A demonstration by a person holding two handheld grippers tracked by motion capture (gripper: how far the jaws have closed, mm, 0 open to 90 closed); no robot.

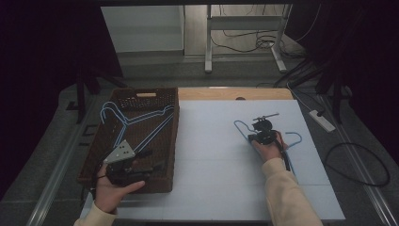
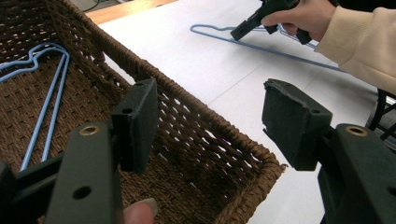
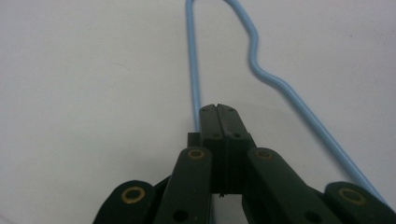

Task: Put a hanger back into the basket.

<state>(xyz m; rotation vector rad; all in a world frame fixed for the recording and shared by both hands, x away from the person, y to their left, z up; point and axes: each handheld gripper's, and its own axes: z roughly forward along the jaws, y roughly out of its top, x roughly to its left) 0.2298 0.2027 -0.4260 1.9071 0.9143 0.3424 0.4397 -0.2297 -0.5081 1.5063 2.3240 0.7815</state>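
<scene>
Nearest the camera, at the desk's (image 1: pixel 211 155) near-left corner, the person's left hand (image 1: pixel 110 190) holds the left gripper (image 2: pixel 210 126) over the near end of the dark brown woven wicker basket (image 1: pixel 96 141). Its jaws stand wide apart with nothing between them, straddling the basket's near right corner. Inside the basket lie thin light-blue wire hangers (image 1: pixel 136 123), their hooks toward its far-left corner.

Moving right across the pale blue desk surface, the right hand (image 1: pixel 269 149) holds the right gripper (image 3: pixel 218 119) toward the desk's right edge. Its jaws are clenched on one straight run of another light-blue wire coat hanger (image 3: pixel 261 70), which lies flat on the desk with its hook (image 1: pixel 294 136) curling out on the right of the hand.

This hanger looks light and springy: thin coated wire that will flex and swing if lifted from one end, and smooth enough to twist or slip in a narrow pinch. A grip on a straight run close to the neck, where the wires meet, should keep it balanced better than one far out along an arm. Lying flat, it leaves little room beneath, so the grip must stay firm as it rises, or the hanger may droop and catch the basket's rim.
</scene>
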